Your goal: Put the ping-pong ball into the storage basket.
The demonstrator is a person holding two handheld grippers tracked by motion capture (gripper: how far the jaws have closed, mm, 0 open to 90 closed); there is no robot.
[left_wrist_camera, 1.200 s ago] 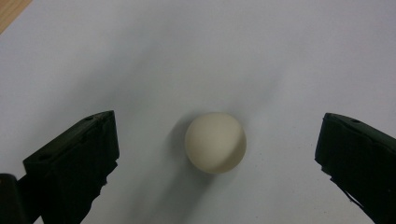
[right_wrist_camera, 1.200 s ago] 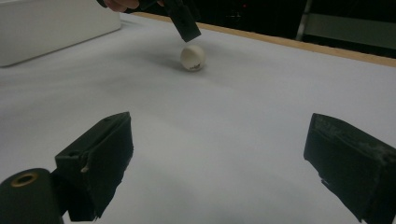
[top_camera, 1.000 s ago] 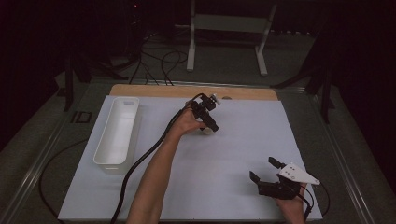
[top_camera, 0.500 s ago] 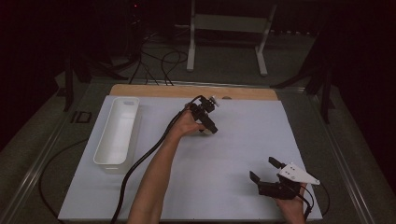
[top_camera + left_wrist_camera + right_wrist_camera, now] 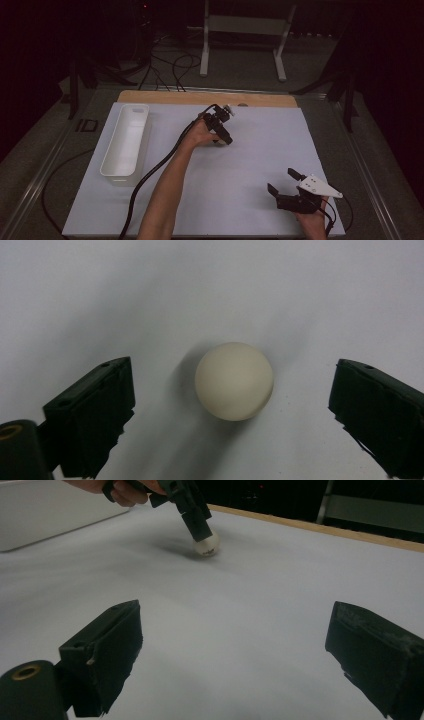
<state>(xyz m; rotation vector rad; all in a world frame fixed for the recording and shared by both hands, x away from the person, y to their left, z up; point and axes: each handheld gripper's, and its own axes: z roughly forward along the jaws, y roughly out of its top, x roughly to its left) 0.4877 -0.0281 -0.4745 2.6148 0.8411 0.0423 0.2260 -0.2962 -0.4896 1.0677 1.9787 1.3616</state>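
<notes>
Leftward, white bin (image 5: 126, 142) sits apart from ball (image 5: 234, 381).

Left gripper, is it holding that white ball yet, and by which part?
Not yet. The left gripper straddles the white ball on the sheet; its jaws have just been closing, but gaps show on both sides. The right gripper holds nothing.

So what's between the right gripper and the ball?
Only bare white mat between the right gripper and the ball, as the right gripper view shows.
</notes>
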